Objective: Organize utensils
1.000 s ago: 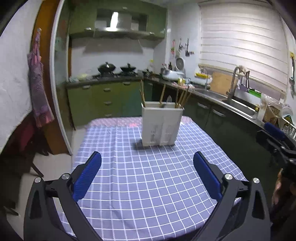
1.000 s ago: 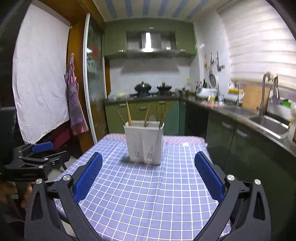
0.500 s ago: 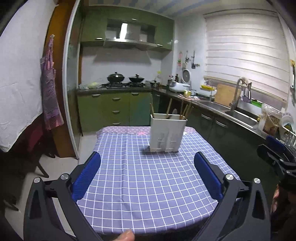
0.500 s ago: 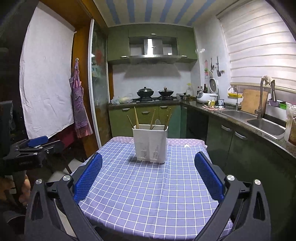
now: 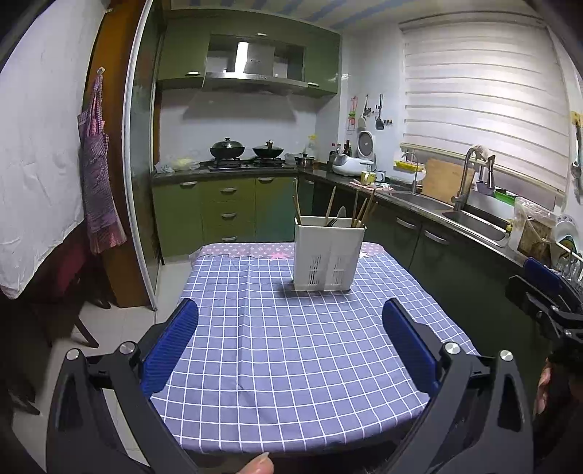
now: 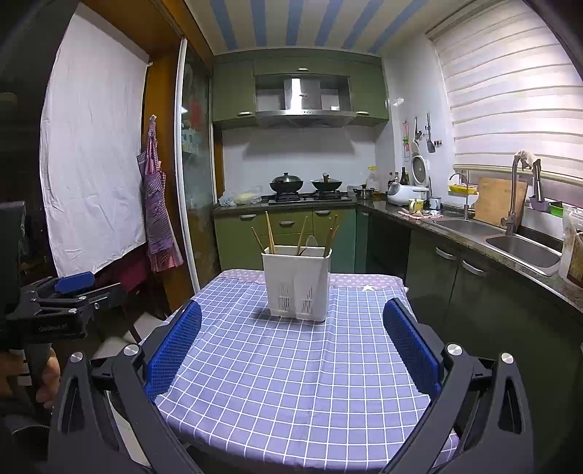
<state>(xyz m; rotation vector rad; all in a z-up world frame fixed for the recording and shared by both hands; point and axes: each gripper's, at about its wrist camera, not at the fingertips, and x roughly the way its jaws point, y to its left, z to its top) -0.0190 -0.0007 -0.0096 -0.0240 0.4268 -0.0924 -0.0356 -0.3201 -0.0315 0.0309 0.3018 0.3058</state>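
Checked tablecloth (image 5: 291, 346), white utensil holder (image 5: 328, 255) upright — both claws agape, empty.

The room is a kitchen with green cabinets (image 6: 284, 222) along the far and right walls. A steel range hood (image 6: 304, 109) is mounted above a stove carrying two dark woks (image 6: 286, 181). A double sink (image 6: 510, 244) sits below a window covered by a white blind (image 6: 510, 102). A white sheet (image 6: 94, 164) hangs on the left wall beside an apron (image 6: 156, 204). The ceiling (image 6: 298, 22) is striped blue and white. The floor (image 5: 120, 328) is pale tile.
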